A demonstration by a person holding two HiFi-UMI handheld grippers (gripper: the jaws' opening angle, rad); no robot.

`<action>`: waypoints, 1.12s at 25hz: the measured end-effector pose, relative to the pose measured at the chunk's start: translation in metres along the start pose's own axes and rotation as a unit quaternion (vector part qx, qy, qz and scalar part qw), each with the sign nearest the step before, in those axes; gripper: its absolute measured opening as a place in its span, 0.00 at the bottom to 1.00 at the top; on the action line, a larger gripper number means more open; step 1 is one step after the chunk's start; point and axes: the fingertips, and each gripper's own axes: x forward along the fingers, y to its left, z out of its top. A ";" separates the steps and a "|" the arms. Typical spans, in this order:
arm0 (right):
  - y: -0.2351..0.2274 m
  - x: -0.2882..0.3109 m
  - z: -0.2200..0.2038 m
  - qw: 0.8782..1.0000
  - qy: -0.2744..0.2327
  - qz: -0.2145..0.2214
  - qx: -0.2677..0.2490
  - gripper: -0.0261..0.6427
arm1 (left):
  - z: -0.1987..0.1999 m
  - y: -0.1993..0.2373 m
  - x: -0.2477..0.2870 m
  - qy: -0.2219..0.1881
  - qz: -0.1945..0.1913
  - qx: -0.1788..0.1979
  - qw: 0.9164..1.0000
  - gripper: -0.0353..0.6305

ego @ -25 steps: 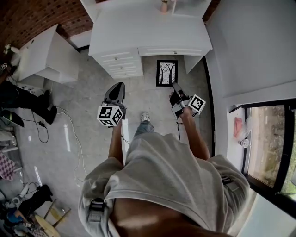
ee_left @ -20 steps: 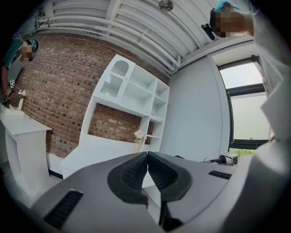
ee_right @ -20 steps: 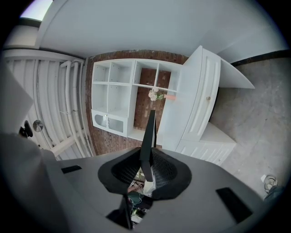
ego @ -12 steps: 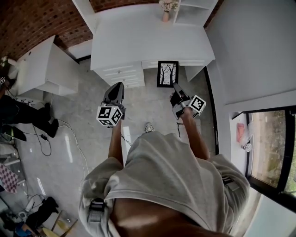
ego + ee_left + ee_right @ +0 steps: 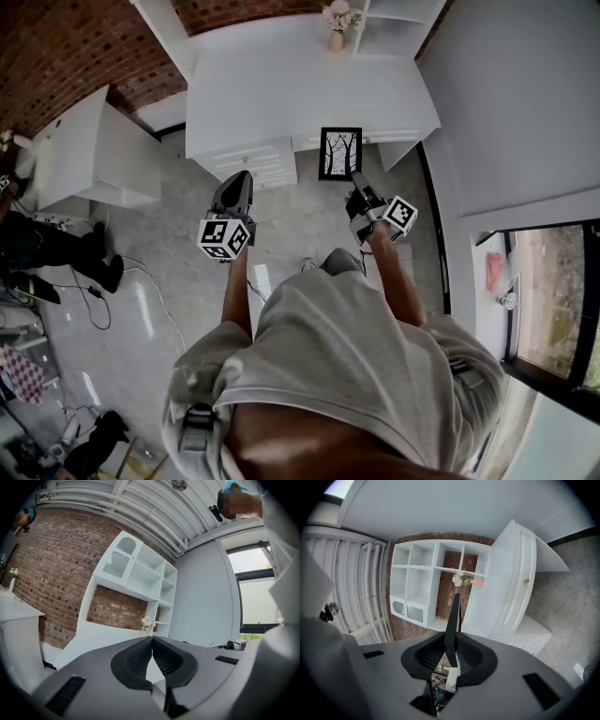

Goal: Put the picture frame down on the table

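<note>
A black picture frame (image 5: 339, 153) with a bare-tree print hangs in the air in front of the white table (image 5: 281, 89), over its front edge in the head view. My right gripper (image 5: 356, 180) is shut on the frame's lower right corner. In the right gripper view the frame (image 5: 453, 618) shows edge-on, a thin dark blade rising from between the closed pads. My left gripper (image 5: 237, 181) hovers to the left at the same height, shut, with nothing between its jaws. In the left gripper view the gripper (image 5: 152, 645) has its pads pressed together.
A small vase of flowers (image 5: 337, 24) stands at the table's back, beside white cubby shelves (image 5: 394, 17). Drawers (image 5: 258, 161) sit under the table's left front. A second white desk (image 5: 89, 150) stands to the left against the brick wall. Cables (image 5: 94, 281) lie on the floor.
The person has stepped toward the table. Both grippers and the frame have moved forward, so the frame now overlaps the table's front edge. Neither grip has changed.
</note>
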 end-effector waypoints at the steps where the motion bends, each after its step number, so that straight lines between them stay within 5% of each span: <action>1: -0.001 0.001 -0.001 1.000 0.000 -0.002 0.001 0.17 | 0.000 0.001 0.000 0.001 0.000 -0.001 1.000 0.08; 16: -0.020 0.022 -0.003 1.000 0.007 -0.009 0.012 0.17 | -0.009 0.013 0.015 0.010 0.004 -0.007 1.000 0.08; 28: -0.037 0.097 0.038 1.000 0.020 0.005 0.022 0.17 | 0.001 0.051 0.082 0.012 0.022 -0.004 1.000 0.08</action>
